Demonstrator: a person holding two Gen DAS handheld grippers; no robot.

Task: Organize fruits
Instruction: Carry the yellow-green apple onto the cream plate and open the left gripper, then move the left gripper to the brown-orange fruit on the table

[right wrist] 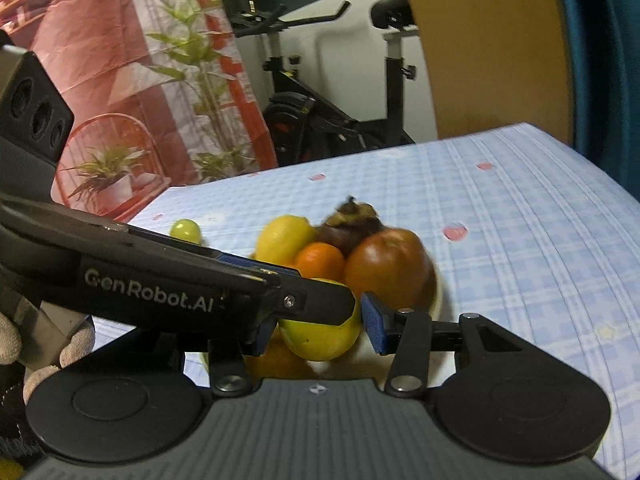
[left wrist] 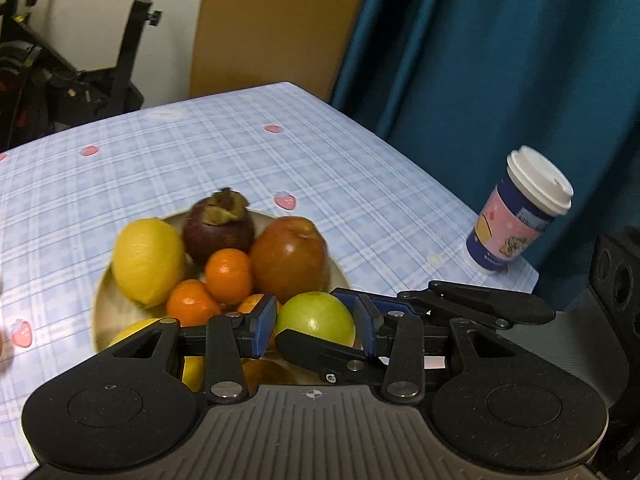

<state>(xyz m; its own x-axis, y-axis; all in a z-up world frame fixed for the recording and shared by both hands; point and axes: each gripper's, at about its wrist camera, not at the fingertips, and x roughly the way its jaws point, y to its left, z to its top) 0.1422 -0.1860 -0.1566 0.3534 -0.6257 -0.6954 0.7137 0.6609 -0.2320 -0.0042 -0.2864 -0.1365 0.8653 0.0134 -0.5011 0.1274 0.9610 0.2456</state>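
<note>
One plate (left wrist: pixel 100 292) carries the fruit pile. On it lie two lemons, one far left (left wrist: pixel 147 261) and one partly hidden near (left wrist: pixel 136 326); three oranges (left wrist: pixel 229 276); one mangosteen (left wrist: pixel 218 229); one red apple (left wrist: pixel 289 259); one green apple (left wrist: pixel 316 317). One small green fruit (right wrist: pixel 185 230) lies apart, far left. One lidded cup (left wrist: pixel 518 216) stands right.

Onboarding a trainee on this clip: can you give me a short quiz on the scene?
1. True or false: the paper cup stands on the plate.
2. Which fruit sits between the left tongs? A lemon, B green apple, C mangosteen.
3. Fill in: in the right wrist view, the small green fruit lies ___ the plate (on/off).
Key: 1 false; 2 B; 3 off.
</note>
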